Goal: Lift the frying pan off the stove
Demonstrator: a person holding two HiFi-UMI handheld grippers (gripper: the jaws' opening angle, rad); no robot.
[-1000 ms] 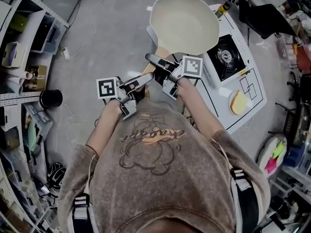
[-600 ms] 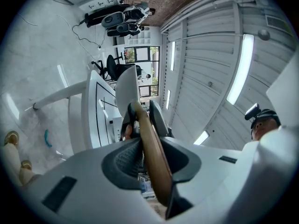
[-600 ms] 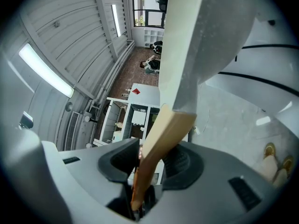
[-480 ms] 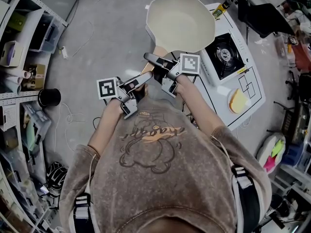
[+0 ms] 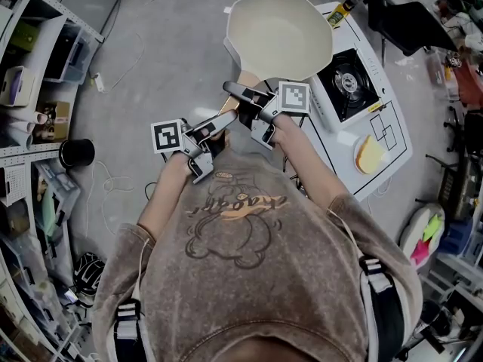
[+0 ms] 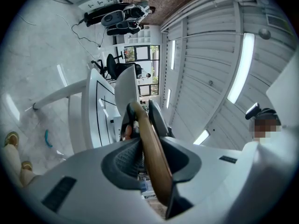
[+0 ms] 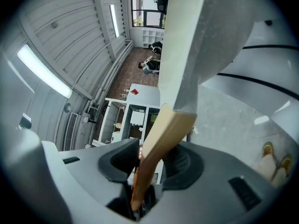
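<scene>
A cream frying pan (image 5: 279,32) with a wooden handle (image 5: 230,105) hangs in the air over the grey floor, left of the gas stove (image 5: 351,85). Both grippers clamp the handle. My right gripper (image 5: 235,95) holds it nearer the pan, and my left gripper (image 5: 223,122) holds its end. In the left gripper view the handle (image 6: 152,157) runs between the pads of the left gripper (image 6: 150,161), with the pan (image 6: 126,90) edge-on beyond. The right gripper view shows the right gripper (image 7: 154,161) shut on the handle (image 7: 163,134) under the pan (image 7: 196,41).
The stove stands on a white table (image 5: 392,164) at the right, with a yellowish flat item (image 5: 370,157) near its front. Shelving (image 5: 30,66) lines the left side. A black cup (image 5: 75,153) and cables lie on the floor. A dark chair (image 5: 407,21) stands behind the table.
The pan and the right gripper have drifted slightly left and away from the stove. Both grips on the handle look the same.
</scene>
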